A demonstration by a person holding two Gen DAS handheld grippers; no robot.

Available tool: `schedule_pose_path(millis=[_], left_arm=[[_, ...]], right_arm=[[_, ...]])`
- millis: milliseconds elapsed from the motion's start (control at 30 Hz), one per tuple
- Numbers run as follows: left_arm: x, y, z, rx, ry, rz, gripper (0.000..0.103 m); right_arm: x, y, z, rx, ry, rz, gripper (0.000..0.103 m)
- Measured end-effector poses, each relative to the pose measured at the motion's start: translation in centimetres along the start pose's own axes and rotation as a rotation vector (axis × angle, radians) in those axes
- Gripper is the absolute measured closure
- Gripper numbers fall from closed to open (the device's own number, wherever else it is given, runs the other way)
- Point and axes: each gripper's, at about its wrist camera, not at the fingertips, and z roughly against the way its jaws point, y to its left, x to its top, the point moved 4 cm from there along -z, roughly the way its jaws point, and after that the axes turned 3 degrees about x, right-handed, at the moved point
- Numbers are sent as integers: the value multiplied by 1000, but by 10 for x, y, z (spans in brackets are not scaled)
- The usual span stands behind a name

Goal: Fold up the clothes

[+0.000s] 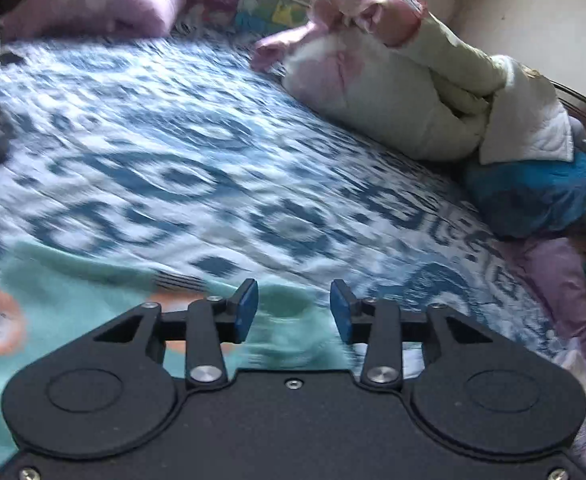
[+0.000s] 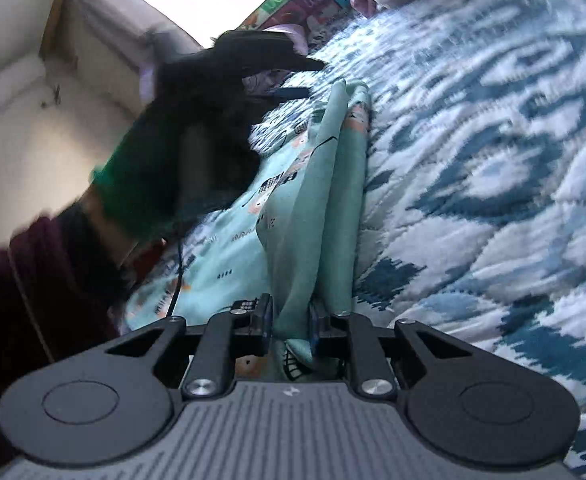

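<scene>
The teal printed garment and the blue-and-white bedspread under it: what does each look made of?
Teal printed garment: thin, soft woven or knit cloth, probably cotton, matte; it hangs in loose narrow folds from the right gripper, whose jaws pinch it. Blue-and-white bedspread: thicker quilted fabric, matte; stitched ridges puff its surface. Motion blur leaves the exact weave of both open.

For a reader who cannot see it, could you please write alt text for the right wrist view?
The right gripper pinches a bunched fold of a teal printed garment above a blue-and-white bedspread. To the left, a blurred hand in a dark glove with a green cuff holds the left gripper over the garment's far end.
</scene>
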Motion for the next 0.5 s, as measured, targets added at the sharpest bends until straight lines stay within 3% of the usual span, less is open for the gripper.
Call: schedule_pose_path(millis=[100,200,233,267,333,400,500], left_arm=[[-8,22,-5,1,57,24,64],[-23,27,-15,-58,115,59,67],[-24,26,-14,-58,110,58,72],[-26,25,-12,-54,104,54,97],[-29,23,-9,-46,91,47,97],[-22,28,7,-79,20,88,97],[-17,27,6,-75,22,55,97]], right_arm=[[0,-1,0,7,1,-13,83],[0,0,-2,6,1,-13,83],[1,-1,-3,8,1,-17,83],[1,-1,-3,10,1,-22,83],[1,-3,-4,16,0,-34,83],[2,-5,-4,23,0,-50,83],[2,-10,-6,41,6,-83,83]])
